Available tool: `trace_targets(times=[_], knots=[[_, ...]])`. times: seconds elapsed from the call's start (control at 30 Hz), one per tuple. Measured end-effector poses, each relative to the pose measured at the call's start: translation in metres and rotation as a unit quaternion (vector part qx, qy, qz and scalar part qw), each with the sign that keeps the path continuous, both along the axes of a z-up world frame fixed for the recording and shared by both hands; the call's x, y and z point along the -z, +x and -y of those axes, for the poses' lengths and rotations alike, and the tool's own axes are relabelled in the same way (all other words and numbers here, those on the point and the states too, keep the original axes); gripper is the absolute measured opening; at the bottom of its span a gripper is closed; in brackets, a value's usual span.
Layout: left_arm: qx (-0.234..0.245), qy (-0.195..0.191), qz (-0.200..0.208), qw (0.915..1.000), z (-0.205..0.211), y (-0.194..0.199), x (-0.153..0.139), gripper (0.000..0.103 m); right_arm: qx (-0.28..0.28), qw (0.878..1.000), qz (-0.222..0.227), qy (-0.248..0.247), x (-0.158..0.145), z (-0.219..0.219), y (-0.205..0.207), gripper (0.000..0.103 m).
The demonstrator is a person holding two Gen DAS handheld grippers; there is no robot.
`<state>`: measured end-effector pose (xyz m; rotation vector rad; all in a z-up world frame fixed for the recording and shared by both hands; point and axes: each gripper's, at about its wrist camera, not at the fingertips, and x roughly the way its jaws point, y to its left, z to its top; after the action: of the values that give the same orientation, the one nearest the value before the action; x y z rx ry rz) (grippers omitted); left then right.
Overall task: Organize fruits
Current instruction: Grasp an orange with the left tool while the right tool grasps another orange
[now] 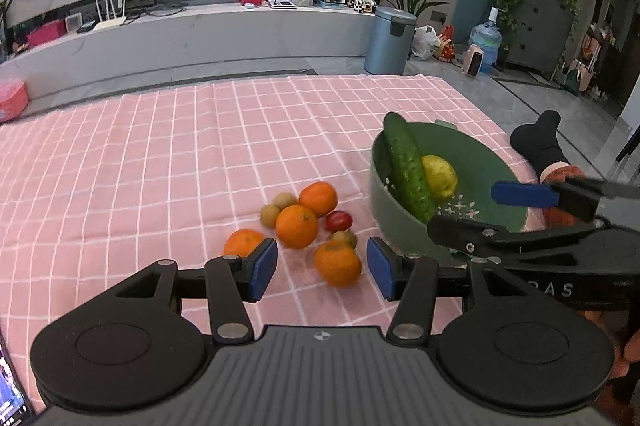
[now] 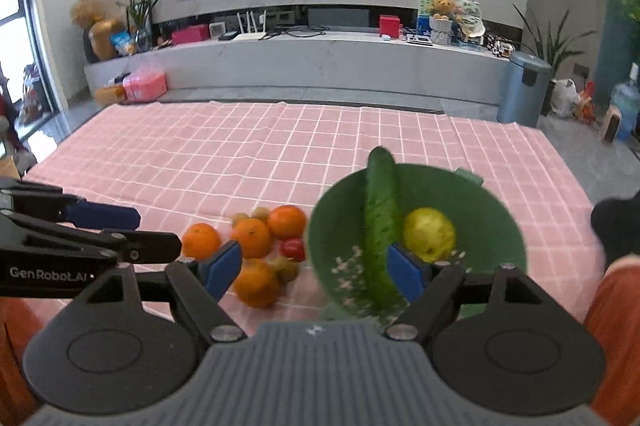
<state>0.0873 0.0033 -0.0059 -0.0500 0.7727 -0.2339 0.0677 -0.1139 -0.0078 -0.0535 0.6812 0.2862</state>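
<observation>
A green bowl [image 1: 496,161] [image 2: 492,222] on the pink checked cloth holds a cucumber [image 1: 408,169] [image 2: 380,226] and a yellow fruit [image 1: 440,177] [image 2: 430,234]. Left of the bowl lie several oranges [image 1: 296,226] [image 2: 252,238], a red tomato [image 1: 338,220] [image 2: 293,248] and small brownish fruits [image 1: 270,214]. My left gripper [image 1: 322,268] is open, its pads on either side of the nearest orange [image 1: 338,263], above it. My right gripper [image 2: 314,268] is open and empty over the bowl's near left rim. It also shows in the left wrist view [image 1: 492,214].
The pink cloth [image 1: 160,153] covers the table. A phone [image 1: 12,394] lies at the near left edge. A person's socked foot [image 1: 540,141] rests past the bowl on the right. A grey bin [image 1: 388,41] and a TV bench stand beyond the table.
</observation>
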Motion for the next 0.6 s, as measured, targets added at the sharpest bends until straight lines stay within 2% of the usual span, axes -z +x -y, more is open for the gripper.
trace_targets(times=[0.17,0.3,0.37,0.6], knots=[[-0.013,-0.017,-0.001,0.9998,-0.017,-0.002,0.011,0.062,0.015,1.000,0.011,-0.005,0.015,-0.015,-0.012,0.076],[-0.019,-0.028,-0.004,0.9994,-0.025,-0.001,0.021,0.062,0.004,1.000,-0.001,-0.005,0.030,-0.024,-0.015,0.076],[-0.021,-0.031,-0.005,0.9993,-0.027,0.001,0.026,0.062,-0.001,1.000,-0.006,-0.012,0.036,-0.029,-0.013,0.066],[-0.031,-0.047,-0.008,0.9984,-0.038,0.009,0.042,0.062,-0.011,0.999,-0.027,-0.026,0.055,-0.041,0.001,0.045]])
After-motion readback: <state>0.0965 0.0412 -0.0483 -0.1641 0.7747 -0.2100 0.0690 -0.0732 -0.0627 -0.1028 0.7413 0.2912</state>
